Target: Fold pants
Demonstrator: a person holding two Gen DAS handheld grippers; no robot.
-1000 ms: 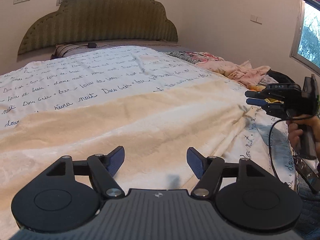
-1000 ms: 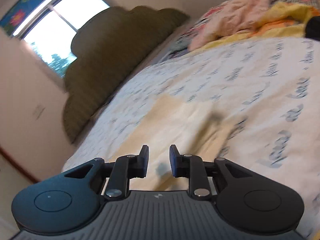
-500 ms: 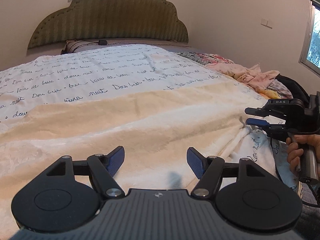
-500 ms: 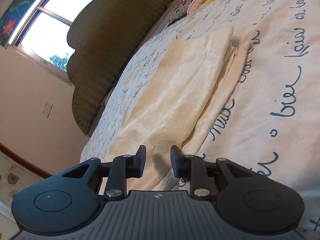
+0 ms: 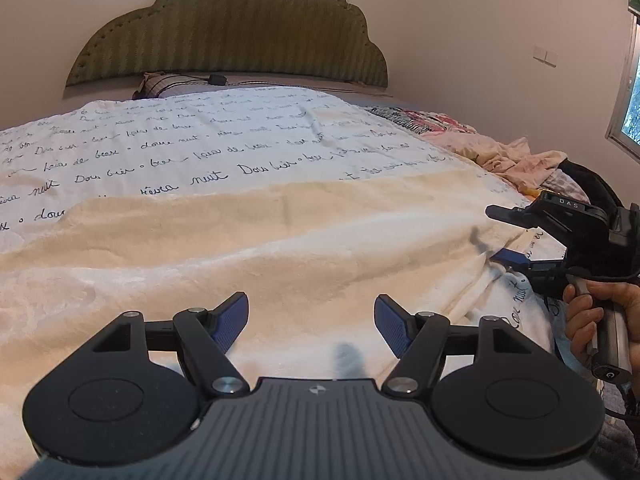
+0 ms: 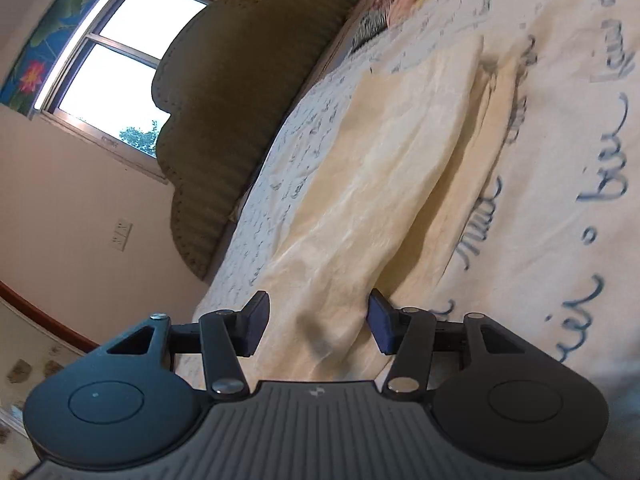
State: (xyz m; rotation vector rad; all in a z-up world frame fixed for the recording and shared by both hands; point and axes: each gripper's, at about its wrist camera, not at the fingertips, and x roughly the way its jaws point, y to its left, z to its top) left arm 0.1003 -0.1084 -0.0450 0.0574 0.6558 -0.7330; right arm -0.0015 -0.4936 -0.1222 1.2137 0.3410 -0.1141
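Beyond pants (image 5: pixel 248 248), clothes pile (image 5: pixel 516 156).

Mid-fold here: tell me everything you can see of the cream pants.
The cream pants lie flat across the script-printed bedspread, looking soft and slightly crinkled. In the right wrist view they appear doubled, an upper layer over a narrower strip showing along one side. The open right gripper straddles their end edge; the open left gripper hovers low over them, contact unclear.
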